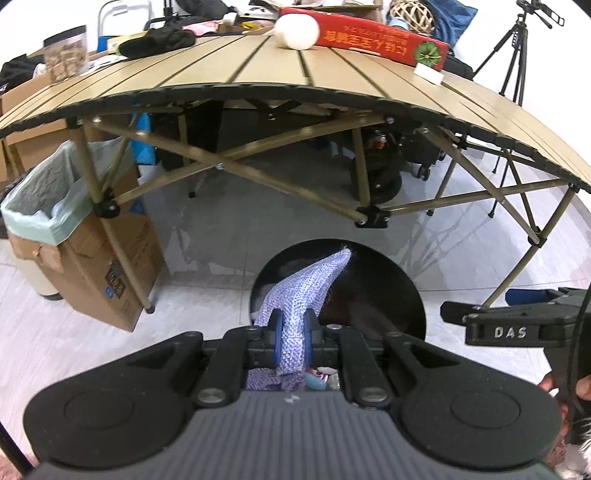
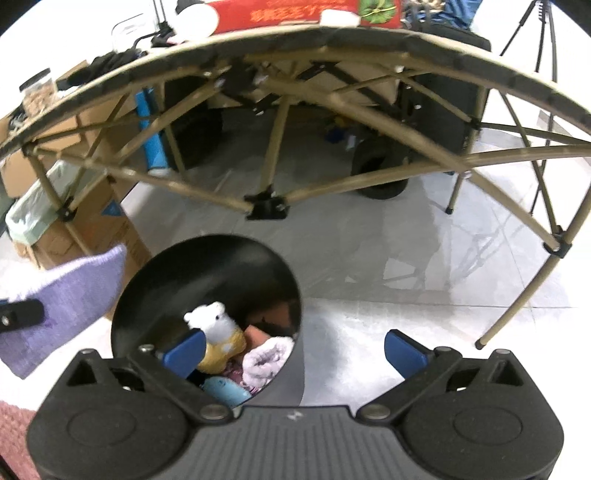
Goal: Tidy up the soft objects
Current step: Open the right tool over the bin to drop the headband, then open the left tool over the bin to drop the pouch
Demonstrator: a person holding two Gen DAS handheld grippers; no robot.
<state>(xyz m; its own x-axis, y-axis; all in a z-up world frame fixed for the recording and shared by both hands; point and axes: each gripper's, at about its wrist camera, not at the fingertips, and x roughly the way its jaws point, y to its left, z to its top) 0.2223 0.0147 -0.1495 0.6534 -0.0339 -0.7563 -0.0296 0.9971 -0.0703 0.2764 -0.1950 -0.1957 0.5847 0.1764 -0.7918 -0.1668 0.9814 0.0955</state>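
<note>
My left gripper (image 1: 293,341) is shut on a lilac knitted cloth (image 1: 310,291), which hangs over the mouth of a round black bin (image 1: 406,291) on the floor. The same cloth (image 2: 70,299) shows at the left of the right wrist view, with the left gripper's finger tip beside it. My right gripper (image 2: 295,349) stands open above the bin (image 2: 177,269), nothing between its fingers. Inside the bin lie a white and yellow plush animal (image 2: 218,332), a pale pink fluffy item (image 2: 264,360) and a light blue object (image 2: 227,393).
A folding slatted table (image 1: 221,74) stands ahead on crossed legs, carrying a red box (image 1: 380,37), a white round plush (image 1: 295,31) and a black cloth (image 1: 159,42). A lined cardboard box (image 1: 88,258) sits left; a tripod (image 1: 517,55) stands right.
</note>
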